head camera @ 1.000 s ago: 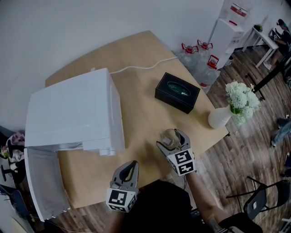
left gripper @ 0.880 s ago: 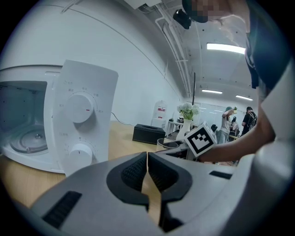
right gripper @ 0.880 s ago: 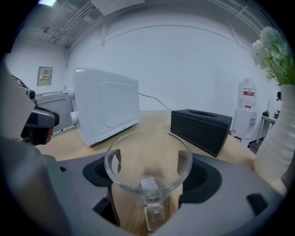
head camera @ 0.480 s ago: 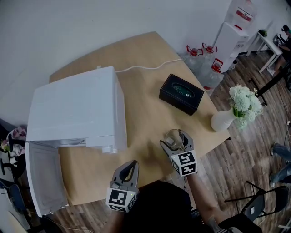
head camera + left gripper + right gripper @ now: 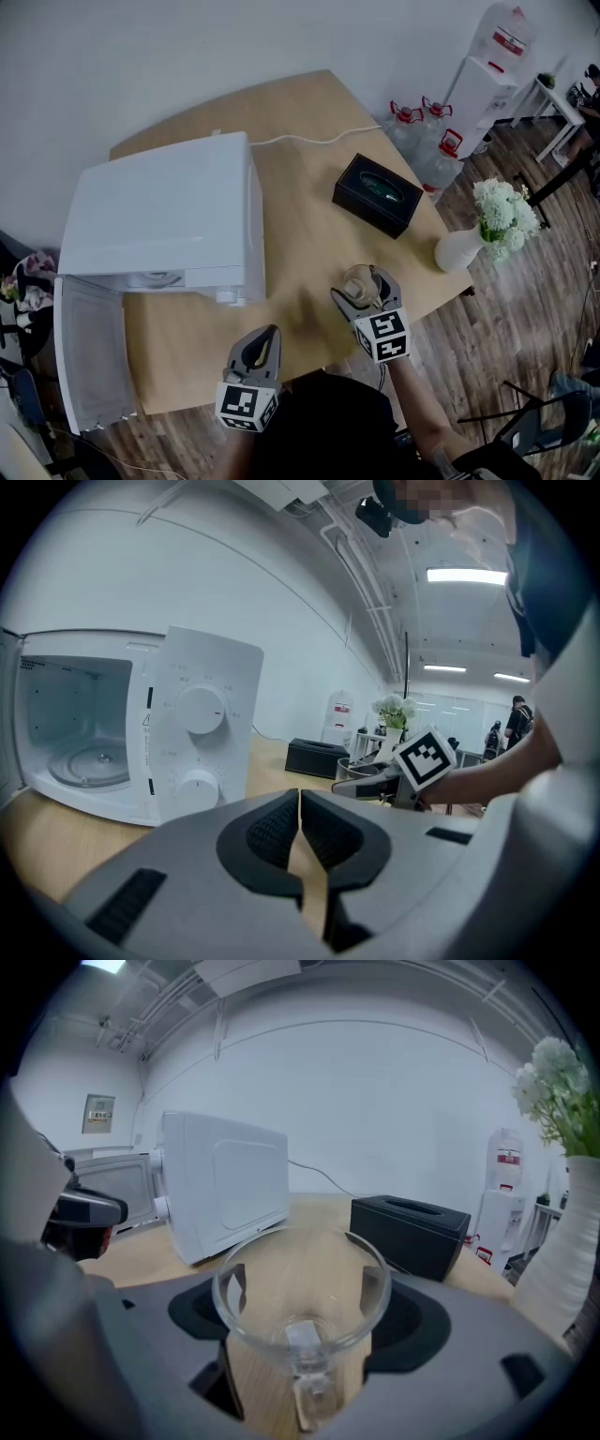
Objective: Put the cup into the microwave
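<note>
A clear glass cup (image 5: 357, 277) sits between the jaws of my right gripper (image 5: 363, 284), just above the wooden table (image 5: 300, 234) near its front edge. In the right gripper view the cup (image 5: 300, 1283) fills the gap and the right gripper (image 5: 302, 1330) is shut on it. The white microwave (image 5: 164, 220) stands at the table's left with its door (image 5: 89, 352) swung open toward me. My left gripper (image 5: 263, 336) hovers at the front edge, right of the door, and is shut on nothing. From the left gripper (image 5: 300, 832), the open cavity (image 5: 75, 742) with its turntable shows at left.
A black box (image 5: 378, 193) lies on the table's right side. A white vase of flowers (image 5: 459, 248) stands at the right corner. A white cord (image 5: 300, 141) runs behind the microwave. Water bottles (image 5: 422, 131) and a dispenser (image 5: 502, 47) stand on the floor beyond.
The head camera has shifted a little. Both grippers keep about the same places, and the right one still holds the cup.
</note>
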`<state>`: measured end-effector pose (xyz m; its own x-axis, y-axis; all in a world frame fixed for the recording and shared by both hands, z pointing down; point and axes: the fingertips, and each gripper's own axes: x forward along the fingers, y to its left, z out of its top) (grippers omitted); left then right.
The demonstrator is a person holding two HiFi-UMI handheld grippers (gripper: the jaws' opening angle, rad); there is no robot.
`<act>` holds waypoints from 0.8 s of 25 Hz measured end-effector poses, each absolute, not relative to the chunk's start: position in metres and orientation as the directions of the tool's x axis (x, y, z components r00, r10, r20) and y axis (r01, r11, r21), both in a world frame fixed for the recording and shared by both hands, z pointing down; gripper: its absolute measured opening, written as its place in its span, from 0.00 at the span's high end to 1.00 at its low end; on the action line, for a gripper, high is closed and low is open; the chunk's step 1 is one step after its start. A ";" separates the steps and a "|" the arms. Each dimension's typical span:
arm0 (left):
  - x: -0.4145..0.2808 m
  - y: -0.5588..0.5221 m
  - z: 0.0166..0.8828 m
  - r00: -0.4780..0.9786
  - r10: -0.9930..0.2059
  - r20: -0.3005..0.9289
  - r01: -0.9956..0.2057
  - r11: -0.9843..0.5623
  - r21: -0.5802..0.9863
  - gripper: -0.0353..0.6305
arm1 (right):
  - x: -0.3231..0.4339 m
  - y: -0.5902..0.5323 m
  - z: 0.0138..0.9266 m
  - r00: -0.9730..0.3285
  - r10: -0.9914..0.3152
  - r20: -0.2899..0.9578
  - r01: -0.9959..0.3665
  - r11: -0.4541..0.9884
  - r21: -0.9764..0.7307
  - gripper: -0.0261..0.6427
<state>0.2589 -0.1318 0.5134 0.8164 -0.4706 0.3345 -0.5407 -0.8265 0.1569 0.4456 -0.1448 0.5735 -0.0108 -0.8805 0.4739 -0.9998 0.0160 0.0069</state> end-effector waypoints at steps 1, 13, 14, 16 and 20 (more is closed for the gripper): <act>0.256 -0.132 0.513 0.814 -0.476 0.334 -0.546 -0.823 0.156 0.94 | 0.443 -0.144 0.572 -0.016 -0.880 0.475 -1.000 0.021 0.005 0.40; 0.219 -0.139 0.509 0.791 -0.516 0.329 -0.584 -0.796 0.157 0.94 | 0.400 -0.136 0.551 -0.068 -0.872 0.485 -0.997 0.081 0.005 0.40; 0.216 -0.140 0.507 0.792 -0.516 0.327 -0.585 -0.796 0.158 0.94 | 0.395 -0.136 0.548 -0.072 -0.872 0.485 -0.996 0.086 0.007 0.40; 0.209 -0.141 0.505 0.794 -0.515 0.322 -0.582 -0.798 0.159 0.94 | 0.384 -0.135 0.543 -0.078 -0.871 0.484 -0.996 0.094 0.008 0.40; 0.191 -0.144 0.502 0.794 -0.515 0.321 -0.582 -0.797 0.160 0.94 | 0.361 -0.134 0.536 -0.090 -0.871 0.484 -0.994 0.105 0.004 0.40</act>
<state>0.1910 -0.1444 0.5022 0.7944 -0.5154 0.3214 -0.5821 -0.7972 0.1601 0.3614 -0.1344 0.5359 -0.0901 -0.8706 0.4838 -0.9945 0.1051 0.0040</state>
